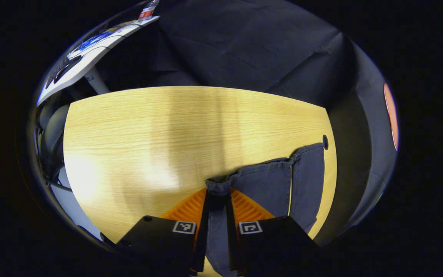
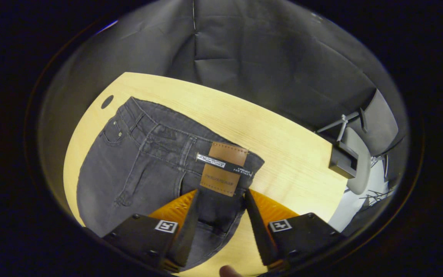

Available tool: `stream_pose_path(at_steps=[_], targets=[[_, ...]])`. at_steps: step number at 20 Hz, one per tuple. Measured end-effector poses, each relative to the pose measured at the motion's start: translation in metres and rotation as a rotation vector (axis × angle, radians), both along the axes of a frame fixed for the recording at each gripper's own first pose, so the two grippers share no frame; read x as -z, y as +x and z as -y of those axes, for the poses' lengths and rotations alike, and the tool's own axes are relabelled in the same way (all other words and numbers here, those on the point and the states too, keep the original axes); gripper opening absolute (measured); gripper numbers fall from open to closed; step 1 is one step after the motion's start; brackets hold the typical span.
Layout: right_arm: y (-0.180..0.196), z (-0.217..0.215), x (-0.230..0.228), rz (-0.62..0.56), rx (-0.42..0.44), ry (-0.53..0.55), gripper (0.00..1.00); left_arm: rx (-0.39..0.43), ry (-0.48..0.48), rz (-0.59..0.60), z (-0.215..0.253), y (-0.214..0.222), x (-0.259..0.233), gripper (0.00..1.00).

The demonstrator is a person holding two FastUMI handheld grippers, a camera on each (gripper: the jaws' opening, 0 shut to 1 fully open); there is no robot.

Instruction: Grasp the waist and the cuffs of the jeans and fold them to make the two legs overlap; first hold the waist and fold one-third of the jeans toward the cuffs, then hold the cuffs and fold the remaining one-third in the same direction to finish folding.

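Dark grey jeans lie flat on a light wooden table. In the right gripper view the waist end faces me, with a brown leather patch on the waistband. My right gripper is open, one finger on each side of the waist just below the patch. In the left gripper view I see the cuff end of the jeans, the two leg ends lying side by side. My left gripper is shut on the nearer cuff, and fabric runs back between its fingers.
A round cable hole sits in the table by the far cuff, and the cable hole also appears by the waist. A grey chair stands off the table's right end. A white desk lies beyond the left end.
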State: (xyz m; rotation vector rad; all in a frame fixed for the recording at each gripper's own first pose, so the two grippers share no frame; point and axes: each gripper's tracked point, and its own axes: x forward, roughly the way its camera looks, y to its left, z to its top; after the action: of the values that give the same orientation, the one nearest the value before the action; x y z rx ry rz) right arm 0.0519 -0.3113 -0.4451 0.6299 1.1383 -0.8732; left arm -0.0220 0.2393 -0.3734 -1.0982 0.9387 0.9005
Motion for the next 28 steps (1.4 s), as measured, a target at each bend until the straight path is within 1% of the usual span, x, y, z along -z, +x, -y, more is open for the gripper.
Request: stream_pose_path(at_steps=[2, 3, 4, 5, 6, 7, 9, 11, 12, 14, 15, 16, 18, 20, 21, 24, 26, 28], targets=[[-0.001, 0.003, 0.002, 0.022, -0.009, 0.028, 0.38, 0.042, -0.038, 0.009, 0.007, 0.001, 0.002, 0.19], [0.002, 0.002, 0.003, 0.047, -0.007, 0.058, 0.23, 0.048, -0.061, 0.028, 0.010, 0.003, 0.000, 0.16], [0.003, 0.000, 0.002, 0.077, 0.003, 0.096, 0.14, 0.045, -0.084, 0.047, 0.012, 0.004, 0.002, 0.11], [0.001, 0.003, 0.003, 0.102, 0.015, 0.125, 0.15, 0.039, -0.102, 0.065, 0.015, 0.004, 0.001, 0.09], [-0.004, -0.002, -0.002, 0.120, 0.049, 0.157, 0.12, 0.034, -0.122, 0.086, 0.018, 0.004, -0.002, 0.07], [0.001, -0.004, -0.002, 0.130, 0.065, 0.191, 0.02, 0.029, -0.142, 0.118, 0.023, 0.007, -0.007, 0.06], [0.001, -0.008, -0.016, 0.164, 0.070, 0.219, 0.02, 0.045, -0.188, 0.196, 0.039, 0.019, -0.023, 0.05], [0.001, -0.014, -0.037, 0.202, 0.057, 0.236, 0.02, 0.063, -0.212, 0.246, 0.049, 0.025, -0.040, 0.04], [0.003, -0.018, -0.048, 0.225, 0.061, 0.253, 0.06, 0.060, -0.218, 0.268, 0.049, 0.028, -0.049, 0.04], [0.010, -0.025, -0.071, 0.261, 0.091, 0.307, 0.00, 0.025, -0.235, 0.303, 0.040, 0.034, -0.068, 0.04], [0.015, -0.028, -0.083, 0.275, 0.108, 0.344, 0.00, 0.004, -0.239, 0.318, 0.033, 0.038, -0.079, 0.04], [0.021, -0.031, -0.093, 0.285, 0.124, 0.382, 0.02, -0.005, -0.246, 0.333, 0.029, 0.042, -0.089, 0.04], [0.039, -0.037, -0.114, 0.289, 0.150, 0.472, 0.02, 0.003, -0.271, 0.353, 0.025, 0.058, -0.103, 0.04], [0.065, -0.035, -0.133, 0.306, 0.170, 0.524, 0.00, -0.010, -0.297, 0.341, 0.020, 0.073, -0.111, 0.04], [0.078, -0.034, -0.141, 0.314, 0.168, 0.532, 0.02, -0.033, -0.311, 0.328, 0.015, 0.080, -0.115, 0.04], [0.121, -0.034, -0.155, 0.327, 0.178, 0.557, 0.02, -0.100, -0.348, 0.303, 0.005, 0.107, -0.122, 0.04], [0.149, -0.034, -0.154, 0.320, 0.176, 0.564, 0.01, -0.095, -0.353, 0.304, 0.004, 0.134, -0.121, 0.04], [0.176, -0.033, -0.148, 0.317, 0.198, 0.582, 0.01, -0.111, -0.356, 0.291, -0.001, 0.160, -0.115, 0.04]])
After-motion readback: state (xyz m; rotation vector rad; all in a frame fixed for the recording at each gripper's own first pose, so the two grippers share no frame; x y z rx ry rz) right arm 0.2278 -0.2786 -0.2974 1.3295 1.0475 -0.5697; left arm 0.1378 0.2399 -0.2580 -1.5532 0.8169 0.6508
